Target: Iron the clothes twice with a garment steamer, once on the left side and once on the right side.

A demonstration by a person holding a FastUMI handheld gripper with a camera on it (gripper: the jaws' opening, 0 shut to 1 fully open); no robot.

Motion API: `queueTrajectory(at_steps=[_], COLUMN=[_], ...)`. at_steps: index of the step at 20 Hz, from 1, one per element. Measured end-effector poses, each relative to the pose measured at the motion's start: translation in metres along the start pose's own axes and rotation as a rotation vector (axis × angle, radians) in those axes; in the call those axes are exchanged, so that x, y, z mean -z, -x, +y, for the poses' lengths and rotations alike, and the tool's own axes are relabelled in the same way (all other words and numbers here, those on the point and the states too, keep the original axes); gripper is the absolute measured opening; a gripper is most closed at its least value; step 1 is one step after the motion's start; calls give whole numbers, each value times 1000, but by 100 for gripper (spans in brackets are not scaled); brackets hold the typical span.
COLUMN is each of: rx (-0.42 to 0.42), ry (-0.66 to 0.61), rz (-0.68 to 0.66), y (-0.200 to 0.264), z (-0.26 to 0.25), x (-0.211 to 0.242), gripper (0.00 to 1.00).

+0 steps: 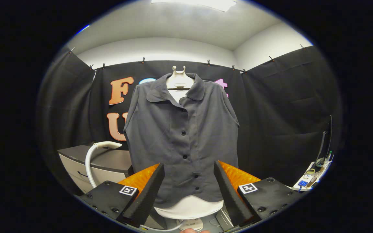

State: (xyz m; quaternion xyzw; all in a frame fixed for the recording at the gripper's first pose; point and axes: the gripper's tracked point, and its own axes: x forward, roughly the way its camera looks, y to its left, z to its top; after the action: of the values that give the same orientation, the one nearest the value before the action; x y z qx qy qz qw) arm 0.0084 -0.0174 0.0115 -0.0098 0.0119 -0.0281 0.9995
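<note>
One dark grey shirt (183, 139) hangs buttoned on a pale mannequin torso (189, 207) straight ahead at twelve o'clock, well beyond the fingers. At about ten o'clock from the fingers stands a grey cabinet (108, 160), and on it lies the white garment steamer head (108, 145), its white hose (88, 165) curving down the cabinet front. The gripper (189, 191) is empty, its two fingers spread wide apart with the shirt hem showing between them. A cluttered white tray (309, 178) sits at three o'clock.
</note>
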Motion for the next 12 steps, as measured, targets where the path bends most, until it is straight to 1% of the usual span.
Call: queueTrajectory(at_steps=[9, 12], rx=[-37, -15], ry=[-18, -28], rz=[-9, -21], y=[2, 5], z=[20, 23], x=[-7, -9], gripper=[98, 98])
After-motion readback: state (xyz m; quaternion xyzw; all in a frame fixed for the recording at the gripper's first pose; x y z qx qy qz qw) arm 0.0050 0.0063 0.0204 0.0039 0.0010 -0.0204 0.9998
